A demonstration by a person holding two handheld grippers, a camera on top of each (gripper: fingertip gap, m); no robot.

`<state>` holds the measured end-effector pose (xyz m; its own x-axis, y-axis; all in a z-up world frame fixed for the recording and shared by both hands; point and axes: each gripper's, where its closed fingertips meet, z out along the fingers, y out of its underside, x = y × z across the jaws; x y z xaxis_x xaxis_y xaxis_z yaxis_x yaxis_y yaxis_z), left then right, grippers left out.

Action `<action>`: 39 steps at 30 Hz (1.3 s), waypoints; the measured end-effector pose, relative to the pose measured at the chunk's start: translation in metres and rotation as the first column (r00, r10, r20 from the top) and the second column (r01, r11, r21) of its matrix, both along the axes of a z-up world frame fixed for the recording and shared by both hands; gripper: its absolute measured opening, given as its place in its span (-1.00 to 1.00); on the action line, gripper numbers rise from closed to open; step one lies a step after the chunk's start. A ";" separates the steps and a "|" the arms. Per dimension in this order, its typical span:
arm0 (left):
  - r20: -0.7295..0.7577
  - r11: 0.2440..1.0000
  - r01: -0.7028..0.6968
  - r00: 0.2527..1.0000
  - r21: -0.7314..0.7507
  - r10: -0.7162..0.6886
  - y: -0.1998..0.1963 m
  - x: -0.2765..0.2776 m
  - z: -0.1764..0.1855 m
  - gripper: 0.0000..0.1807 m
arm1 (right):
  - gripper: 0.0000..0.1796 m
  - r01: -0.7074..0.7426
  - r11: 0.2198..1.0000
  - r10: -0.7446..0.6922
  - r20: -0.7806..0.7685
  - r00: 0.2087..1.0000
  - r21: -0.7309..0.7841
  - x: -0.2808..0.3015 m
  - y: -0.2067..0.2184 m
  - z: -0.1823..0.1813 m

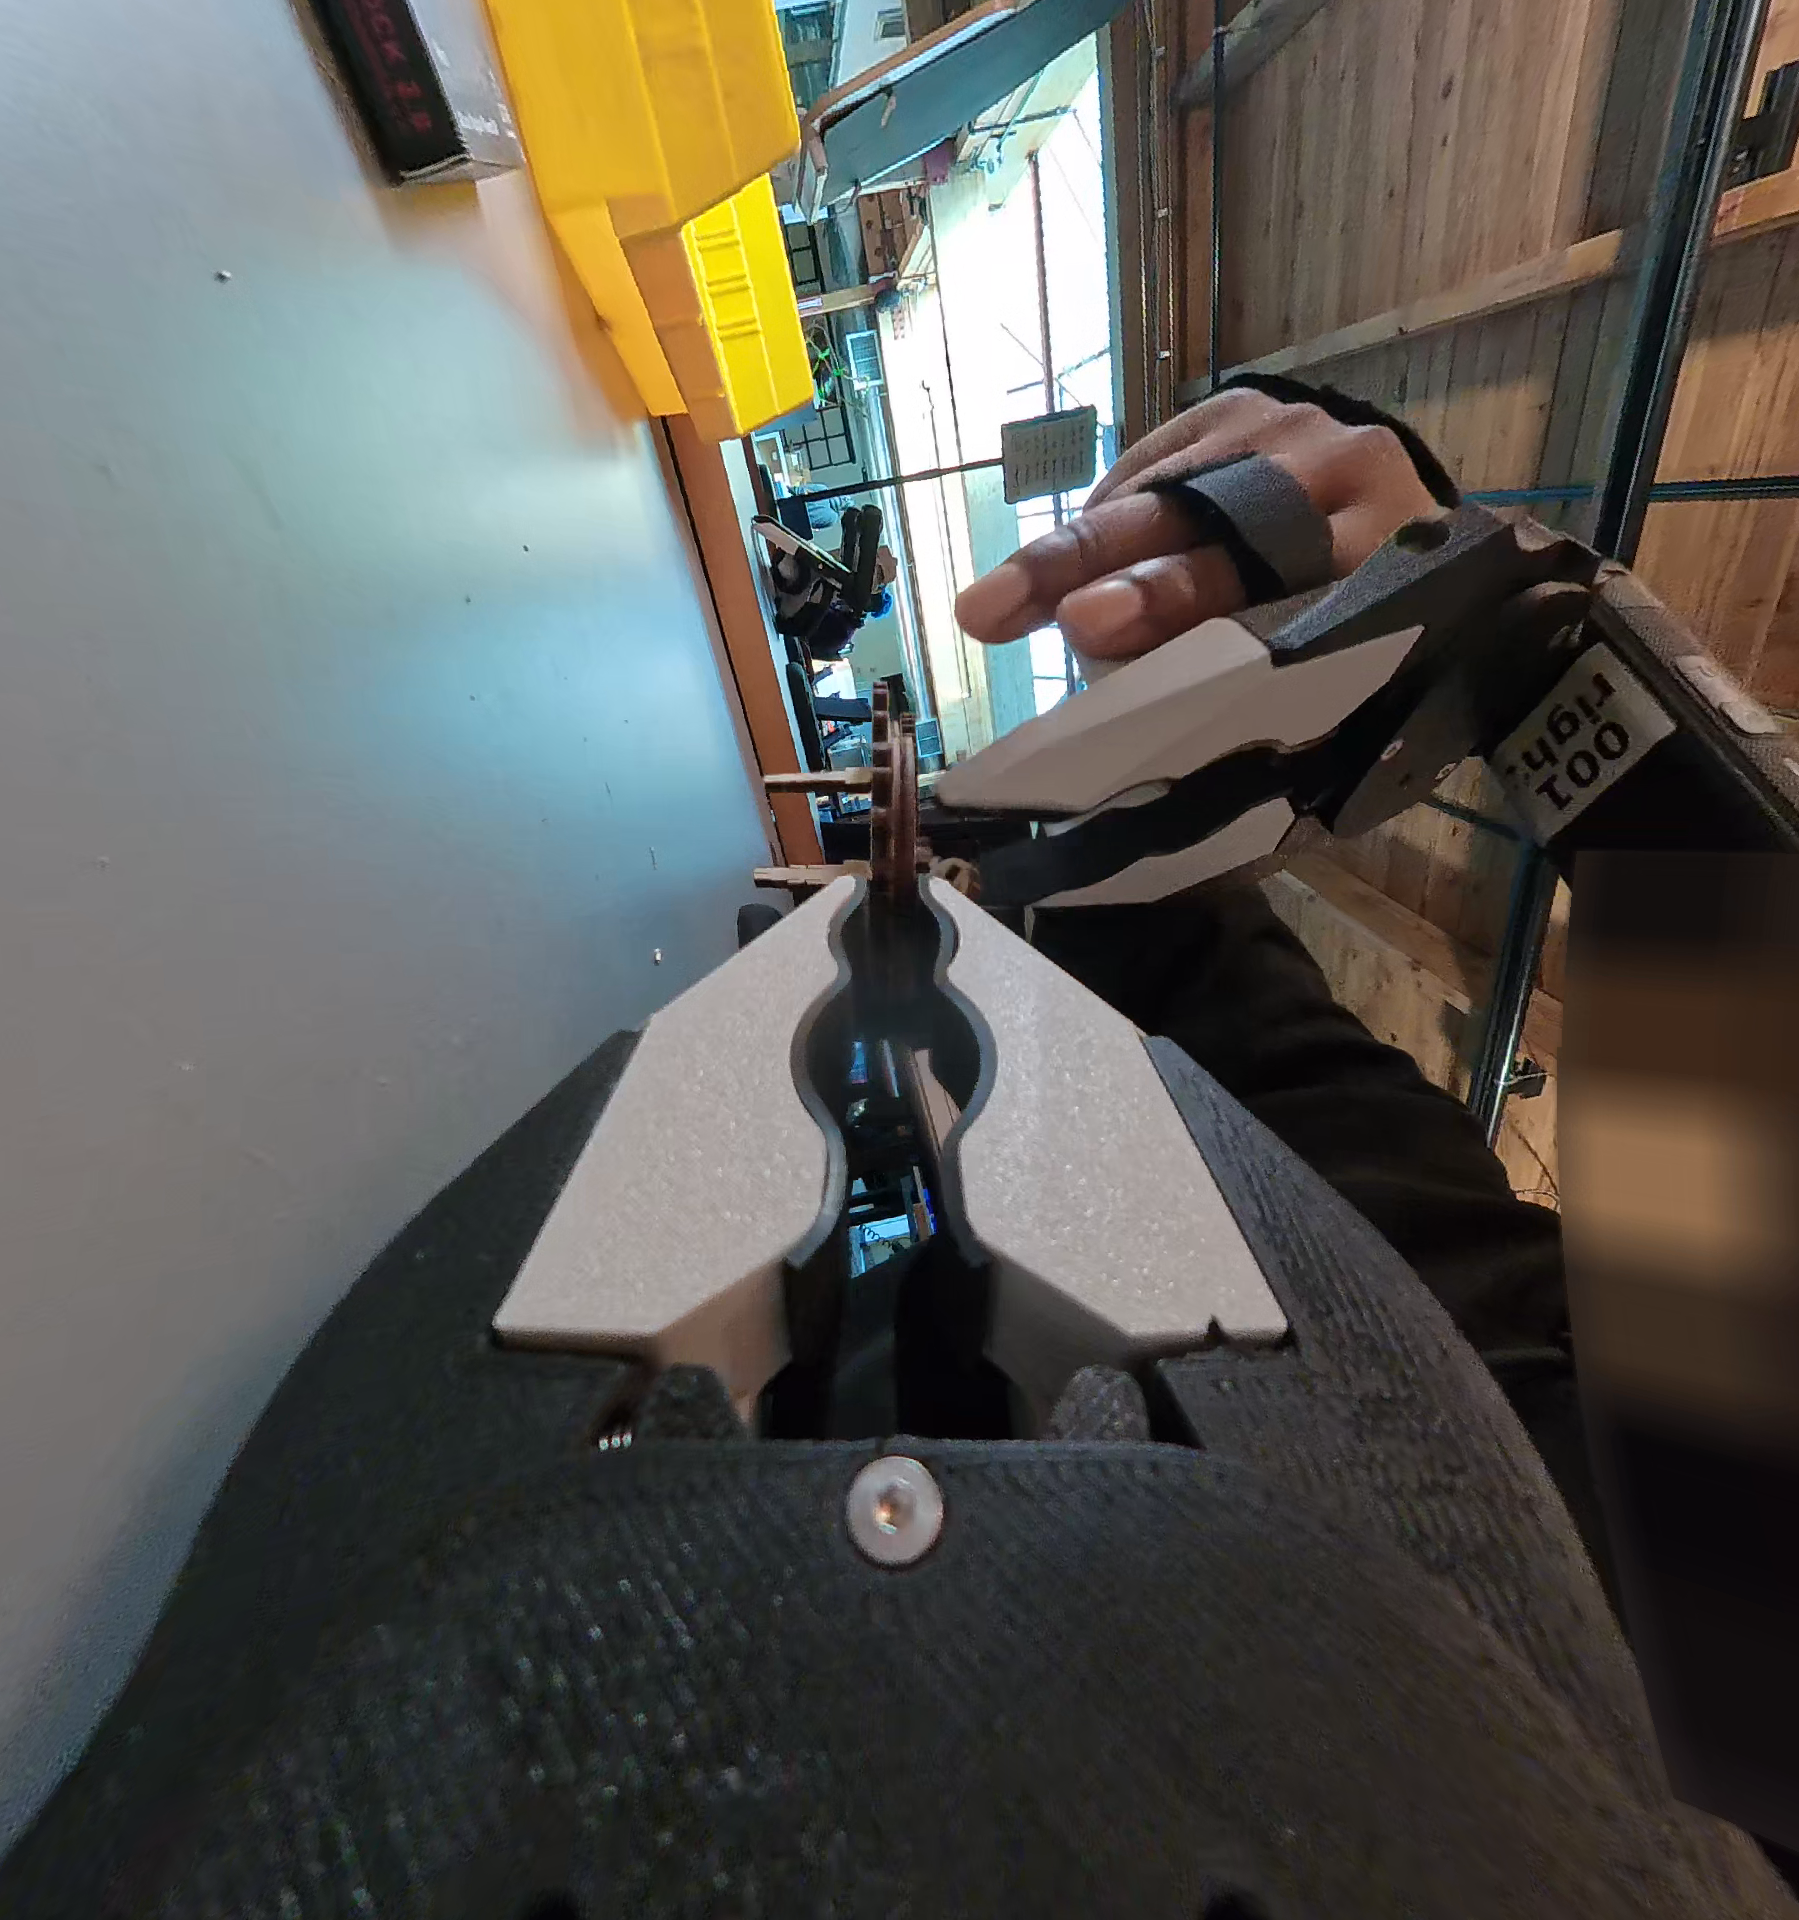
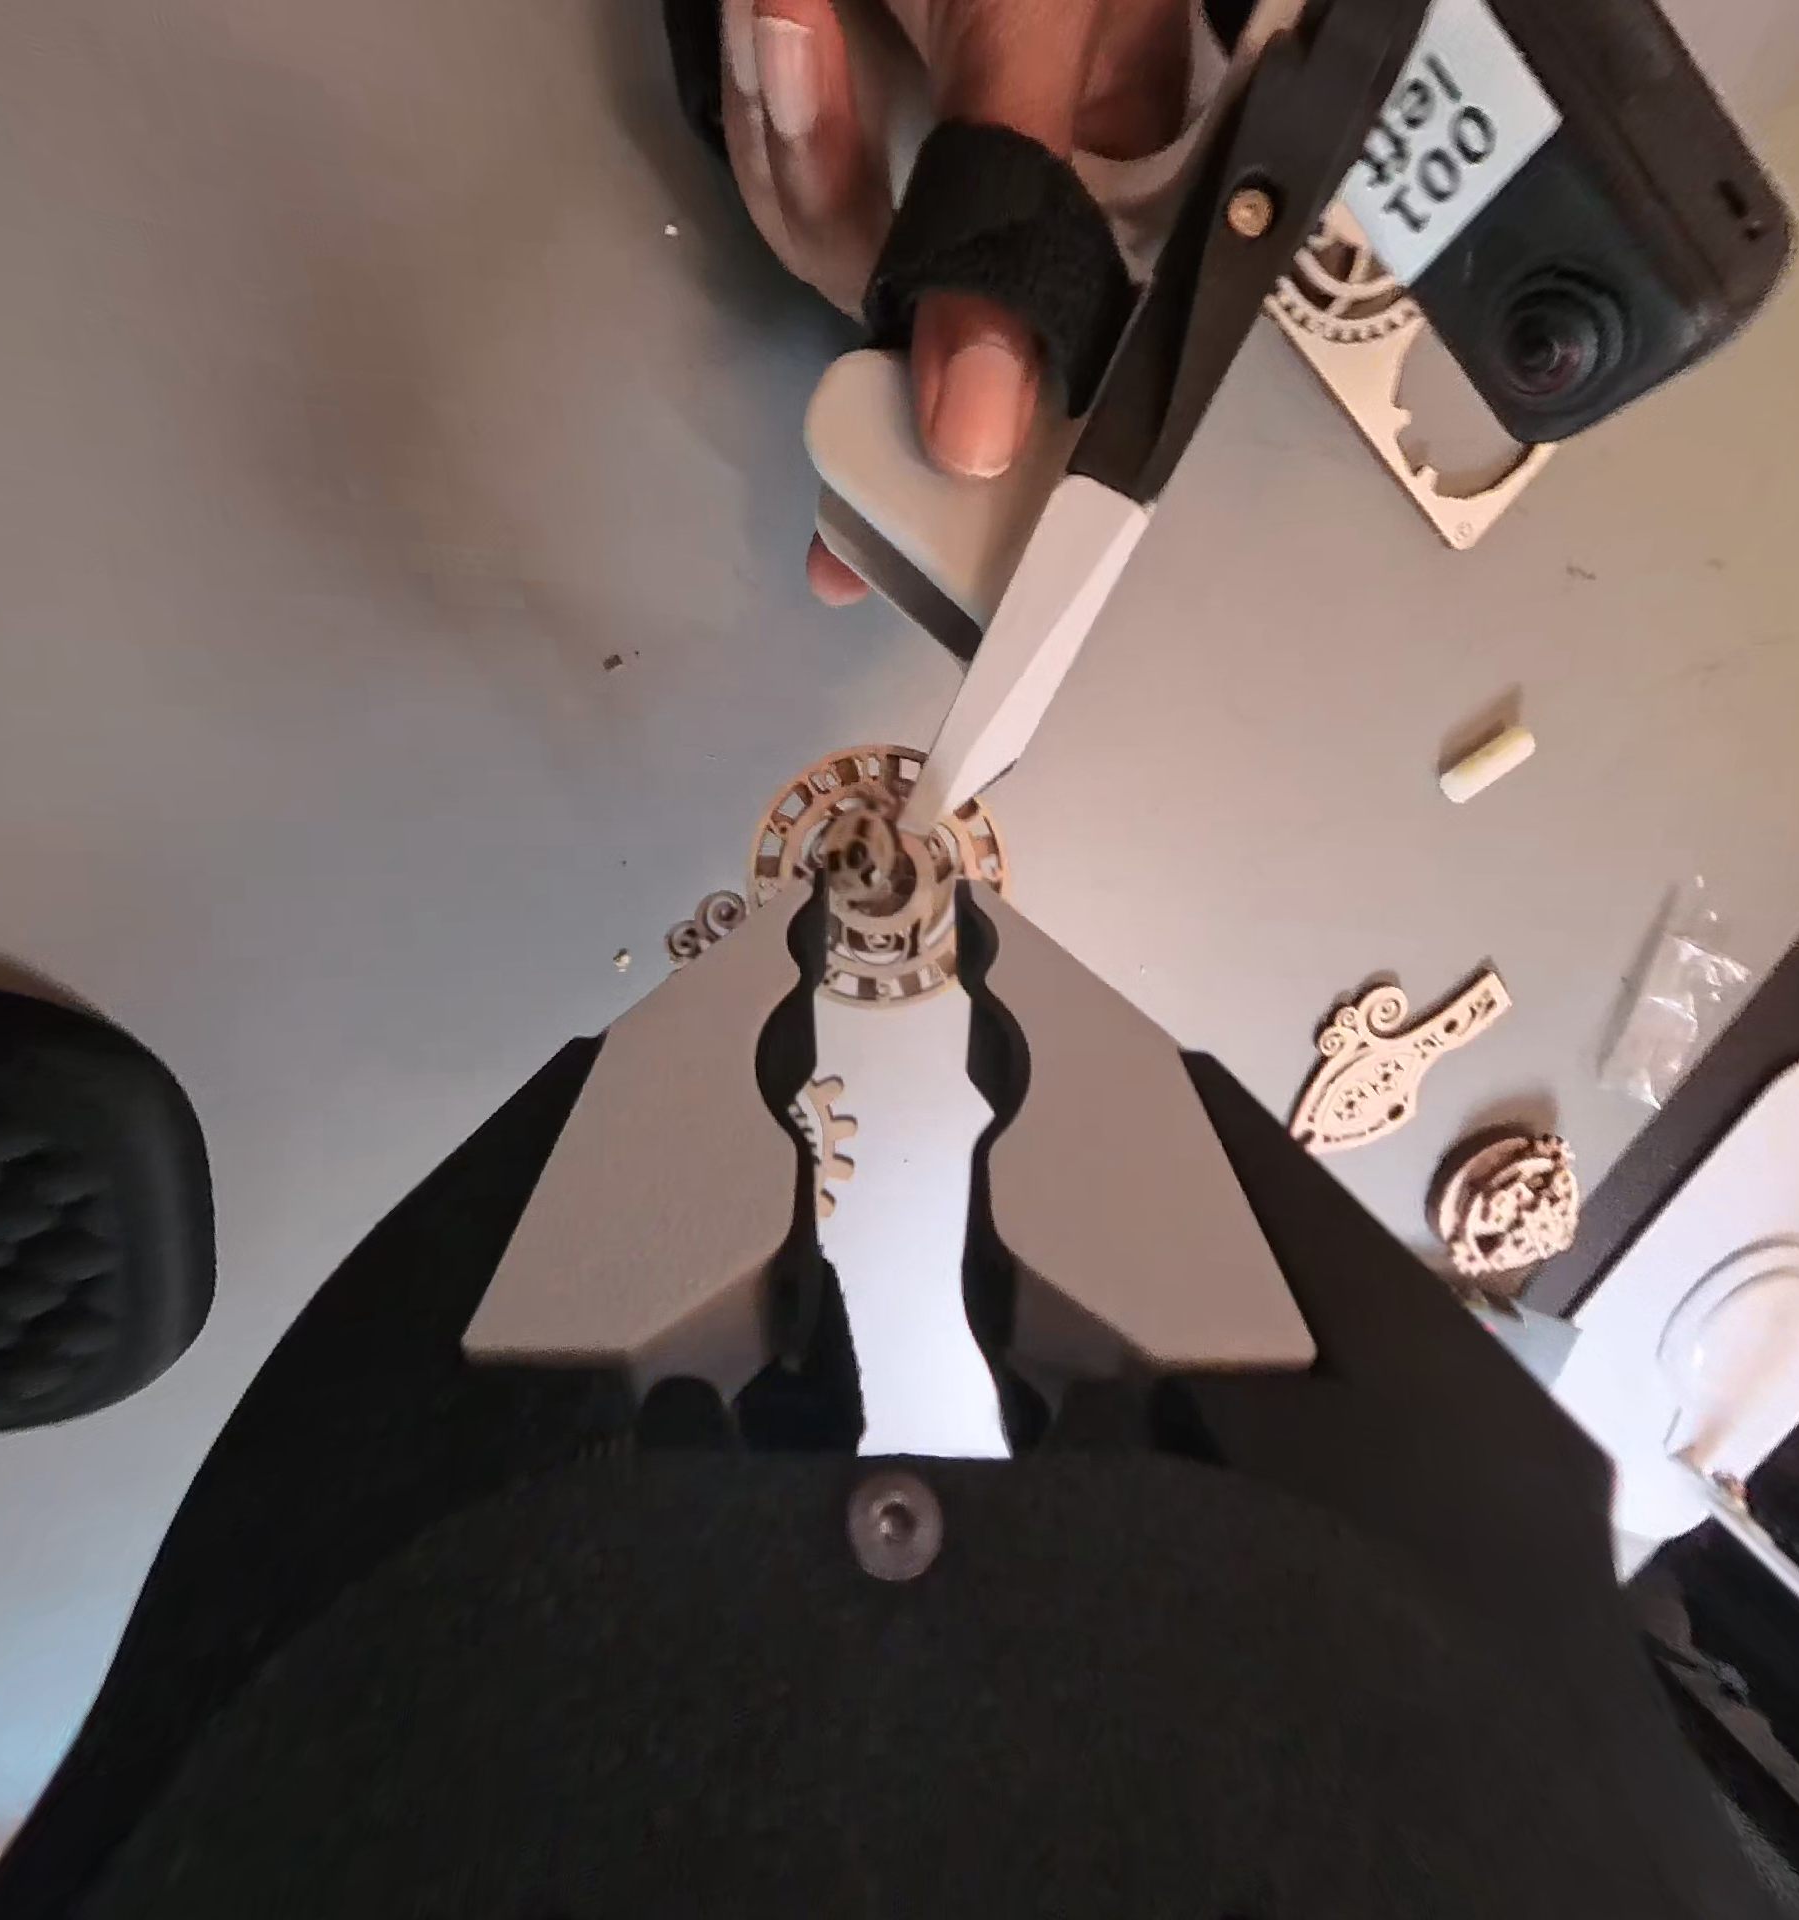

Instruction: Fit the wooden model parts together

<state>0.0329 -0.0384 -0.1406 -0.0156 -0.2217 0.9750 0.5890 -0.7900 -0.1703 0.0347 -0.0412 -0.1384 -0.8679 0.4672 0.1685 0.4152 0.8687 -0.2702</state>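
Your left gripper [image 1: 890,883] clamps the wooden gear assembly [image 2: 879,883]; your right gripper [image 2: 887,883] stands apart around it. Open table [image 2: 355,520] leftward; four loose wooden pieces lie right.

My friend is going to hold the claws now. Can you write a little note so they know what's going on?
Left claw: shut on the wooden gear assembly, held on edge above the grey table.
Right claw: open, tips either side of the assembly's hub.
Spare parts wait on the table: a scrolled piece, a gear cluster, a punched-out sheet.
Done: several discs joined. Left: fitting the loose parts.
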 end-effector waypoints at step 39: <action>-0.019 0.999 -0.040 0.999 -0.020 0.039 0.004 -0.004 -0.005 -0.94 | -0.73 0.358 0.911 -0.408 -0.314 0.857 -0.207 -0.003 -0.005 0.003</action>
<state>0.0294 -0.0346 -0.1458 0.0108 -0.2014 0.9794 0.6166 -0.7697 -0.1651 0.0322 -0.0462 -0.1357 -0.5145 0.7907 0.3317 0.5668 0.6039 -0.5604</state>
